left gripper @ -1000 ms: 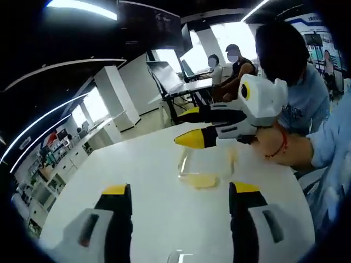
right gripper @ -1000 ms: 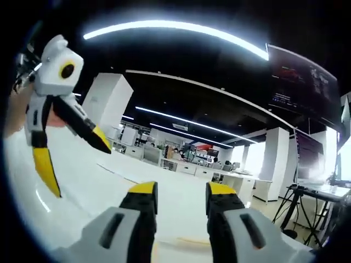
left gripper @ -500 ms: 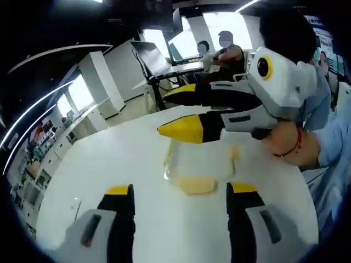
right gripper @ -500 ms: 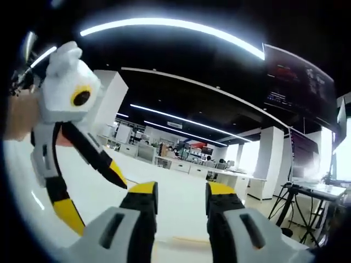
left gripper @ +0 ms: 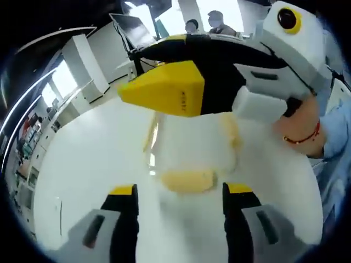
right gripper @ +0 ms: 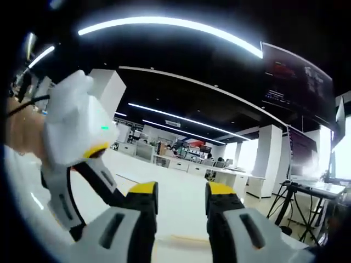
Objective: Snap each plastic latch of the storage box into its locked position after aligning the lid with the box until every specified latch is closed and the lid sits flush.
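Note:
A clear plastic storage box (left gripper: 184,145) with pale yellow latches (left gripper: 189,179) sits on a white table (left gripper: 77,159). My left gripper (left gripper: 180,193) is open just in front of the box, one jaw on either side of the near latch, and I cannot tell whether it touches. Entering from the right, the right gripper's yellow tip (left gripper: 164,90) hovers close over the box, its jaws apart. In the right gripper view my right gripper (right gripper: 181,193) is open with nothing between its fingers, and the left gripper's white body (right gripper: 74,129) is close at the left, blurred.
A hand with a red bracelet (left gripper: 304,131) holds the right gripper. People sit at a desk (left gripper: 211,24) beyond the table's far edge. The table top (right gripper: 181,211) runs on ahead, with office desks and pillars (right gripper: 109,98) behind it.
The left gripper has closed in on the box, which now looks larger. The right gripper has come nearer over the box. In the right gripper view the left gripper has dropped and come closer.

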`<state>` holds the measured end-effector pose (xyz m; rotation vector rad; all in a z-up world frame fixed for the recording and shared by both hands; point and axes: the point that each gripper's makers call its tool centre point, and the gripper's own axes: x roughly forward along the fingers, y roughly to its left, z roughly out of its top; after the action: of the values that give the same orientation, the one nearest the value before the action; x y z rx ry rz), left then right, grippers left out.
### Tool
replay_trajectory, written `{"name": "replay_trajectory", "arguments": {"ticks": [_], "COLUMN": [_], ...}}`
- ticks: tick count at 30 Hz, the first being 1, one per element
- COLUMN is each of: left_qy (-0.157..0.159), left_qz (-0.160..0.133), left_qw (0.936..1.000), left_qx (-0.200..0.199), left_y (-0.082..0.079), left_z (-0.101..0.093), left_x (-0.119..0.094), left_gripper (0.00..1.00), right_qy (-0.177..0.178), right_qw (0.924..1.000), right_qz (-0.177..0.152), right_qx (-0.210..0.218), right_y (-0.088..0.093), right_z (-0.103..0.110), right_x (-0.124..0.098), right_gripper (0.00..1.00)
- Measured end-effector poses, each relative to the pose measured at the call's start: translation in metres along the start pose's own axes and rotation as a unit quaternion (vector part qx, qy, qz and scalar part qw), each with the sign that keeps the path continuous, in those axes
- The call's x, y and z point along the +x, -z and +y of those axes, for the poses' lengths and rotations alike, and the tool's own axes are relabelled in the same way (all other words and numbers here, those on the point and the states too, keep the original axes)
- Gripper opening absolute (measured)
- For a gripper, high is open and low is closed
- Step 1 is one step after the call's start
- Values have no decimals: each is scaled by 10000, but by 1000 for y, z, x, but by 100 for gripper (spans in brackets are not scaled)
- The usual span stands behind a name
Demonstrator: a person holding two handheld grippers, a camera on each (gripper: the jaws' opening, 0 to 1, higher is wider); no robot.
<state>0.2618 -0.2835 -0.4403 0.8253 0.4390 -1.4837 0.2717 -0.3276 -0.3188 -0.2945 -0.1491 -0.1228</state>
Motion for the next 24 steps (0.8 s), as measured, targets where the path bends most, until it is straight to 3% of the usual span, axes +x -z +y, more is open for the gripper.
{"name": "replay_trajectory", "arguments": {"ticks": [9, 24], "left_qy": [225, 612], "left_qz": [303, 521], "left_qw": [9993, 9967], "left_qx": [61, -97], "left_y": [6, 1], "left_z": [-3, -7], "left_x": [13, 18], "left_gripper": [51, 42], "right_qy": [-44, -60], "right_qw": [10000, 9997], "right_qz": [69, 175], "right_qx": [46, 176], "right_y": [3, 8], "right_z": [1, 0], "right_x": [2, 3], "right_gripper": [33, 32]}}
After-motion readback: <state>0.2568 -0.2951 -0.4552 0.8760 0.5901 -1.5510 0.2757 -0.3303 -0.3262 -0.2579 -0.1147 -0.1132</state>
